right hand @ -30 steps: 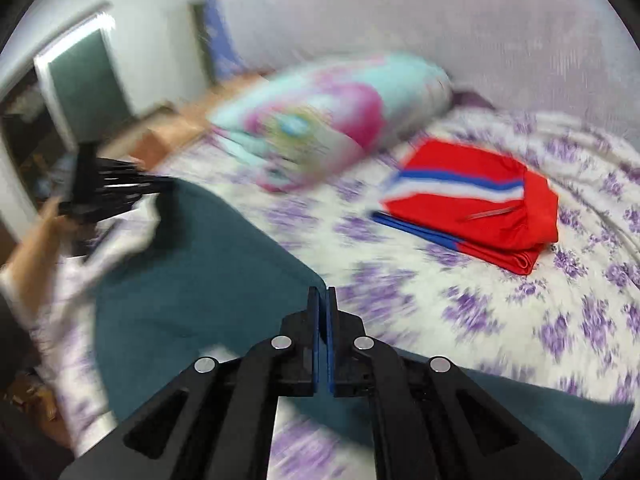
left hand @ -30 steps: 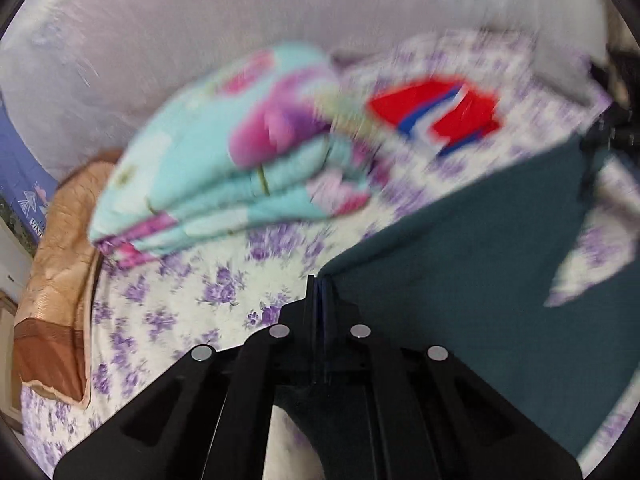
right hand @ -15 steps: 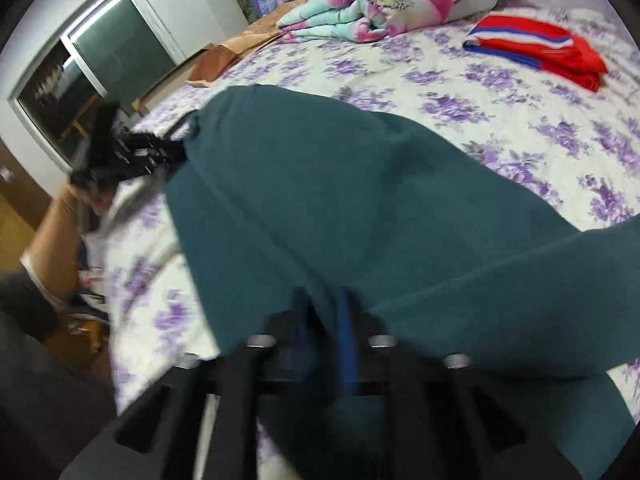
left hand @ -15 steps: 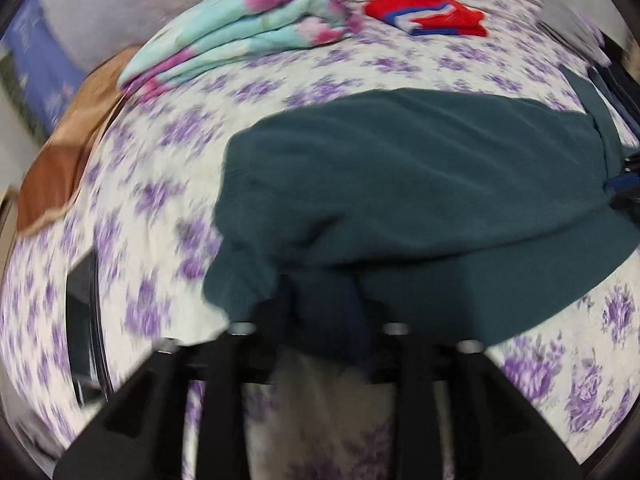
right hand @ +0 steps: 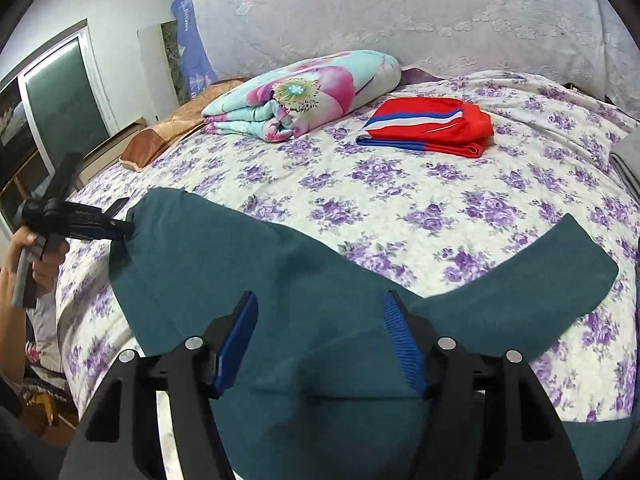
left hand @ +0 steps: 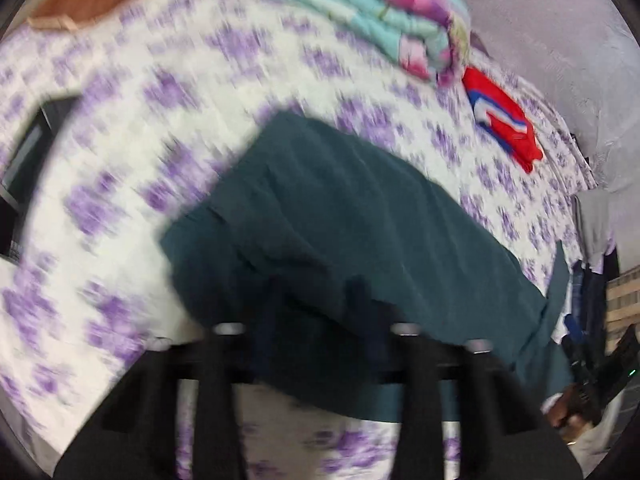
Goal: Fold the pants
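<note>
Lying now flat on the white bedsheet with purple flower print (right hand: 400, 184): dark teal soft-knit pants (right hand: 312, 280), spread along the near edge of the bed. A second ago held up taut in the air between two clamped tools; since then lowered onto the mattress and let go on the right side.

- Right gripper (right hand: 320, 300): released, blue ribbed pads (right hand: 240, 328) wide apart and opening further, teal cloth below and between them but not pinched.
- Left gripper (right hand: 126, 226), (left hand: 316, 292): jaws closing, tip at the far left end of the cloth, held in a person's hand (right hand: 40, 256). Cloth between the fingers in its own blurred view; whether pads bite cannot be told.
- Meaning for the task, as judged: laying-out step about finished, first fold not yet made.
- Long axis: left to right across the right wrist view, parallel to the near bed edge. One end bunched at the left tool, one flap angling up and right; near portion cut off by the frame.
- Also present, well apart at the far side: rolled turquoise-and-pink floral quilt (right hand: 304, 92); folded red garment with blue and white stripes (right hand: 432, 124).
</note>
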A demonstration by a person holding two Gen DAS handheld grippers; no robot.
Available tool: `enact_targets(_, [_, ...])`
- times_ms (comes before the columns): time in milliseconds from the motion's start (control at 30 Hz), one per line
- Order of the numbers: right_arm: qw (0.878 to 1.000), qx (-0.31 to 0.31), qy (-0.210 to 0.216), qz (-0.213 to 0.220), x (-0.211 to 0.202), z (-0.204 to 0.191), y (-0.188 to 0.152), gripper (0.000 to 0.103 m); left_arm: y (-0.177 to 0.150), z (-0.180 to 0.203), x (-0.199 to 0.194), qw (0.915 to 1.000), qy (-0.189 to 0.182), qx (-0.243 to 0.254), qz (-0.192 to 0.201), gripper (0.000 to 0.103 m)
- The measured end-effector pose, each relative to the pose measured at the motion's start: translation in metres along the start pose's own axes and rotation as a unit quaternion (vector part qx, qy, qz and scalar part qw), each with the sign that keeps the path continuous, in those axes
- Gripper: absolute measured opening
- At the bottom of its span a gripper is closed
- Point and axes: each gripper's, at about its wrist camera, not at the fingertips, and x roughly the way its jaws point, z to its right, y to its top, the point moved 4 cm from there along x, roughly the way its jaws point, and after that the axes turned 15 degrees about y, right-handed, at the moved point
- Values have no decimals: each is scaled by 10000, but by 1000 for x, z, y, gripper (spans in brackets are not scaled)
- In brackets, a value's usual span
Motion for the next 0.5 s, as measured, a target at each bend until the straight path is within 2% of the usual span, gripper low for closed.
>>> enact_targets(100, [9999,-5,95,94,-1,3,1,66,-2,2,13,9995,108,-245,-190,23])
enact_targets(167, [9997,87,221,82,3,5,1,66,3,-2,17,9982,5,-559,-228,26])
enact_targets(300, [9996,155,202,103,0,6,0,66,8,-11,23,9922,-248,-1161,-391,30])
enact_targets(333, [9996,145,204,131,-1,6,0,66,6,-10,19,9918,-255,-1198,-377,38])
enact_targets(367, [9996,142,212,151,-2,5,0,66,3,-9,14,9926,-135,-1164,-311,50])
enact_targets(400, [9995,144,216,164,-2,4,0,68,2,-9,10,9932,-54,-1136,-256,55])
enact_targets(433, [9995,141,230,174,-2,3,0,70,0,-8,4,9938,73,-1098,-141,60])
enact_targets(500, [9996,95,242,136,1,1,-1,71,-3,-10,-5,9944,118,-1049,-40,60])
